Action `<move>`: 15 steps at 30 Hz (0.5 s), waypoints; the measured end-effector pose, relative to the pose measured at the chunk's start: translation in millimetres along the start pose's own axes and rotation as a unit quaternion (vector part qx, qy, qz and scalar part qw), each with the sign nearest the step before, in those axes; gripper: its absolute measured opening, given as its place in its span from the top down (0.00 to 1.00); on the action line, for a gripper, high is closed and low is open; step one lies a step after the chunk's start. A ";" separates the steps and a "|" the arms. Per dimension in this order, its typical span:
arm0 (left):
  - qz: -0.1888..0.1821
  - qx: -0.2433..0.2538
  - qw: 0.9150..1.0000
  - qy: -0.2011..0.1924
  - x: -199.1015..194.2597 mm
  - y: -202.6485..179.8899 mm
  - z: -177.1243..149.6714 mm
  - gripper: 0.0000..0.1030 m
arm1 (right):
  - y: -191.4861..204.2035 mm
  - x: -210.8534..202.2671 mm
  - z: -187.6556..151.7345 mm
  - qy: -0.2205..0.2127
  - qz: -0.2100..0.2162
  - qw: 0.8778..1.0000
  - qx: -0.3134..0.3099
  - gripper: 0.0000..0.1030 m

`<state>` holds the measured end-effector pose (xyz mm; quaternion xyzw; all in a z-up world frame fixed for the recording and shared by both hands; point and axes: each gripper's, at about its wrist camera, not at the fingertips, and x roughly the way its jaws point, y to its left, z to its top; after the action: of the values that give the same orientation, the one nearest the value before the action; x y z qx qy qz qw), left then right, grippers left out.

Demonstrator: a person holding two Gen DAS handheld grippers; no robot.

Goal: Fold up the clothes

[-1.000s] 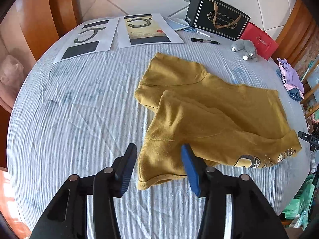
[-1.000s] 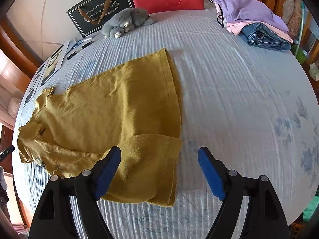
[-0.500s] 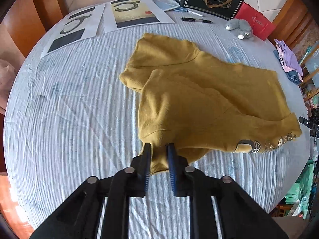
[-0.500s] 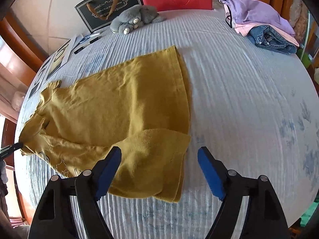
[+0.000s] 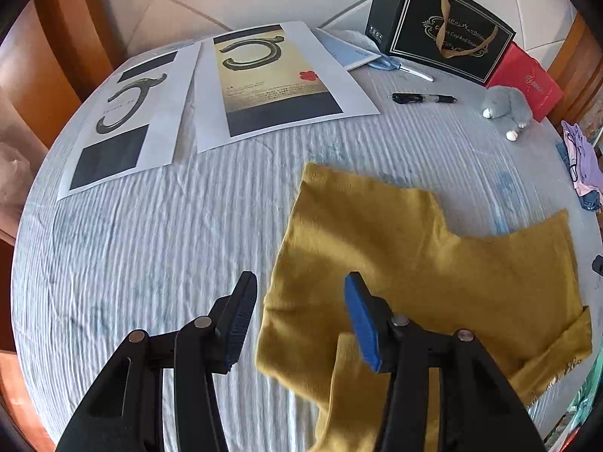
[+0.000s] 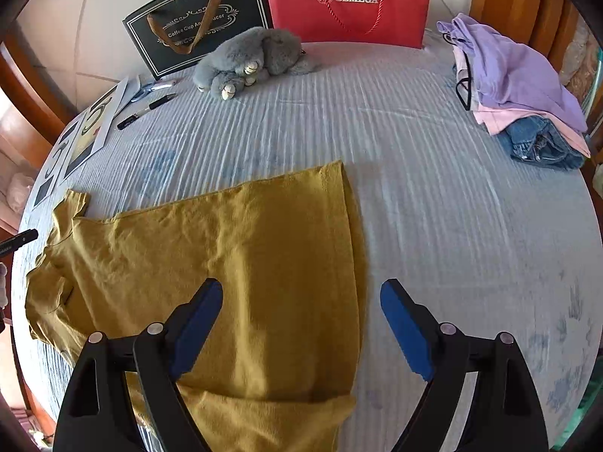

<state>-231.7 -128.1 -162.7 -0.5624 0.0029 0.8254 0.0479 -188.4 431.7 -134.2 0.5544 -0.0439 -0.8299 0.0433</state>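
A: Where does the garment lie?

B: The mustard-yellow shirt (image 6: 233, 263) lies flat on the ribbed white bedcover (image 6: 433, 196), toward its near edge, with folded-over cloth lying along its near side.

A: The left gripper (image 5: 297, 309)?

B: Its jaws have just been opening. They stand apart over the shirt's left edge, pinching nothing; the cloth shows between them but the blue pads (image 5: 358, 320) do not press on it.

A: And the right gripper (image 6: 301, 320)?

B: Its jaws have been opening too. They are spread wide above the shirt's right edge, one pad over the cloth, the other over bare bedcover. Nothing held.

A: Surroundings?

B: Along the far edge stand a black gift bag (image 6: 196, 19) and a red gift bag (image 6: 350, 3), with a grey plush toy (image 6: 248, 62) just before them. A black marker (image 6: 145, 111) lies near two printed sheets (image 5: 271, 79) at the far left corner. A stack of folded clothes (image 6: 520, 90) sits at the right edge, well apart from the shirt.
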 end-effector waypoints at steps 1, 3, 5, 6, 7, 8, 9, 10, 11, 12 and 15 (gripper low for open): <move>0.002 0.003 1.000 0.001 8.6 -1.9 5.6 0.52 | -0.2 6.7 6.7 0.003 -0.005 1.000 -0.005 0.17; 0.003 0.011 1.000 0.005 22.1 -6.0 13.3 0.52 | 0.1 19.0 20.0 0.003 -0.011 1.000 -0.016 0.17; 0.005 0.022 1.000 0.010 34.7 -8.7 18.7 0.52 | -0.4 31.2 32.2 0.003 -0.012 1.000 -0.020 0.17; 0.006 0.024 1.000 0.012 40.2 -9.5 20.2 0.52 | -1.0 39.1 39.3 0.004 -0.015 1.000 -0.021 0.17; 0.005 0.027 1.000 0.010 43.7 -10.9 20.1 0.52 | -1.4 45.3 44.4 0.006 -0.019 1.000 -0.022 0.17; 0.005 0.031 0.999 0.008 47.2 -12.3 19.9 0.52 | -1.6 51.7 49.1 0.009 -0.024 0.999 -0.021 0.17; 0.005 0.035 0.999 0.006 50.3 -13.7 19.8 0.52 | -1.7 58.1 53.8 0.012 -0.030 0.999 -0.020 0.17; 0.006 0.041 0.999 0.004 50.6 -15.0 19.4 0.52 | -1.1 64.4 58.0 0.013 -0.035 0.999 -0.021 0.17; 0.004 0.035 0.999 0.003 50.3 -13.5 19.5 0.52 | -0.8 69.9 60.5 0.017 -0.042 0.999 -0.022 0.18; 0.002 0.031 1.000 0.002 50.0 -12.2 19.6 0.51 | -0.5 75.4 62.9 0.020 -0.048 0.998 -0.023 0.19; 0.004 0.032 0.999 -0.003 48.6 -11.5 19.2 0.51 | -1.1 83.7 62.7 0.020 -0.050 0.998 -0.018 0.31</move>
<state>-266.2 -111.9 -200.2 -0.5582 0.0316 0.8268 0.0623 -278.3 424.3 -187.2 0.5719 0.0001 -0.8202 0.0125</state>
